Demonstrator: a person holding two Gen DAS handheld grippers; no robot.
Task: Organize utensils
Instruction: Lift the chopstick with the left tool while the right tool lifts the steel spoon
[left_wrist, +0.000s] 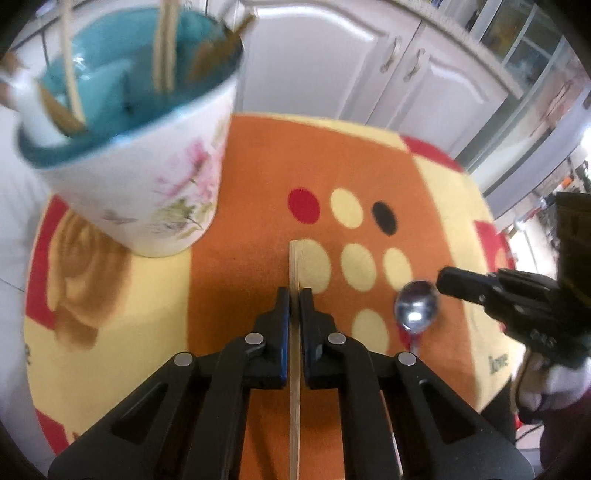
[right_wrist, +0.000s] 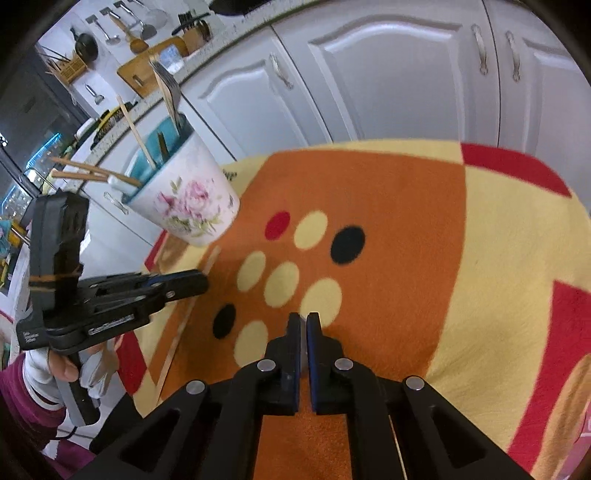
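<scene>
**Both grippers clamped on utensils over the plush mat**

The left gripper (left_wrist: 294, 295) pinches one slim wooden chopstick (left_wrist: 294, 266) above the fuzzy orange-and-yellow mat (left_wrist: 251, 184). The right gripper (right_wrist: 303, 321) grips one shiny metal spoon (left_wrist: 416, 307) by its handle. One glossy floral ceramic holder (left_wrist: 147, 177), teal inside, stands on the mat, holding several wooden utensils.

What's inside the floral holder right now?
The floral holder has a teal interior holding wooden chopsticks, a metal fork and a white-handled utensil. Its wall hides their lower ends and the bottom.
</scene>
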